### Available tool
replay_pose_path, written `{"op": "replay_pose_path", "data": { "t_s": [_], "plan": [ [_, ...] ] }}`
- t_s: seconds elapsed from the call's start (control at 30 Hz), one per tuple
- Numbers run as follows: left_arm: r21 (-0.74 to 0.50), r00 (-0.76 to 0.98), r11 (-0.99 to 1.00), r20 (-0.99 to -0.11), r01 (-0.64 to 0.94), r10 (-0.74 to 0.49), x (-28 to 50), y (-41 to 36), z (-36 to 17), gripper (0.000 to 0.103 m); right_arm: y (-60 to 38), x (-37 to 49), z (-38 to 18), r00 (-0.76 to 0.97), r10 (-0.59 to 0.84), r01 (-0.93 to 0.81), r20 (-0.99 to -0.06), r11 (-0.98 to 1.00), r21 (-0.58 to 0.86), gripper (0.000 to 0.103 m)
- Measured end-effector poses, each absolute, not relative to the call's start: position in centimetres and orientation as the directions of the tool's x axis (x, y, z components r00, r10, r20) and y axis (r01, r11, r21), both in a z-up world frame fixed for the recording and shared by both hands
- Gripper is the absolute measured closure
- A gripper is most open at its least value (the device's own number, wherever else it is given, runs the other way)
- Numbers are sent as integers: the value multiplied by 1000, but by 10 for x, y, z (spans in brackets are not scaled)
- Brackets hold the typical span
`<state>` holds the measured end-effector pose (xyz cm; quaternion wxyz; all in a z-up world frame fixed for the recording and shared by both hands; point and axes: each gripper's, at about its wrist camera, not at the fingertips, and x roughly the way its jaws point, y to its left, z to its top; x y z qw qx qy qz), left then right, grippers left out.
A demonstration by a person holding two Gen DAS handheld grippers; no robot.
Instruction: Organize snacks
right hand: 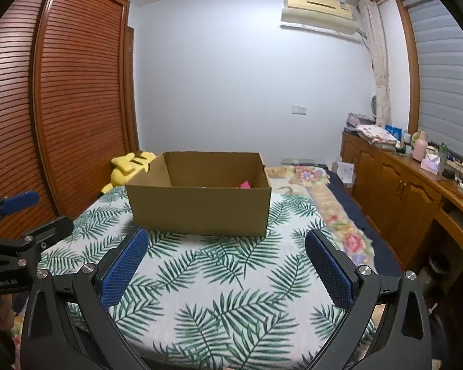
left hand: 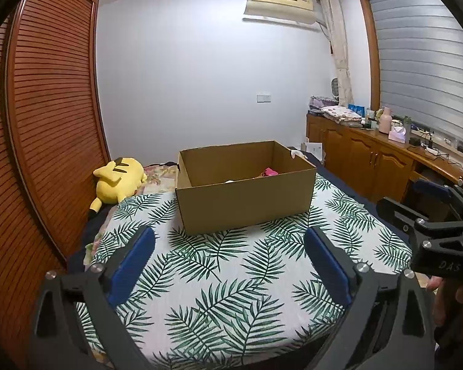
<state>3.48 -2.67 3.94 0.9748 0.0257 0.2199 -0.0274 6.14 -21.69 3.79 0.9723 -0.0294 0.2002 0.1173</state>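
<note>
An open cardboard box (left hand: 247,203) stands on the leaf-print cloth (left hand: 219,277) on the bed; it also shows in the right wrist view (right hand: 200,209). A pink snack pack (left hand: 270,172) peeks over its rim, seen too in the right wrist view (right hand: 244,184). The rest of the box's inside is hidden. My left gripper (left hand: 230,246) is open and empty, held above the cloth short of the box. My right gripper (right hand: 225,248) is open and empty, beside the left one, also short of the box.
A yellow plush toy (left hand: 120,180) lies left of the box by the slatted wardrobe (left hand: 46,123). A wooden cabinet (right hand: 416,194) with clutter on top runs along the right. A floral blanket (right hand: 324,197) lies right of the cloth.
</note>
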Motion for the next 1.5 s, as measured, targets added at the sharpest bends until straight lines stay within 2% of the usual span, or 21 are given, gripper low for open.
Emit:
{"op": "replay_pose_path", "data": {
  "t_s": [1.5],
  "plan": [
    [5, 904, 999, -426, 45, -39, 14, -11, 29, 2, -223, 39, 31, 896, 192, -219, -401, 975, -23, 0]
  ]
}}
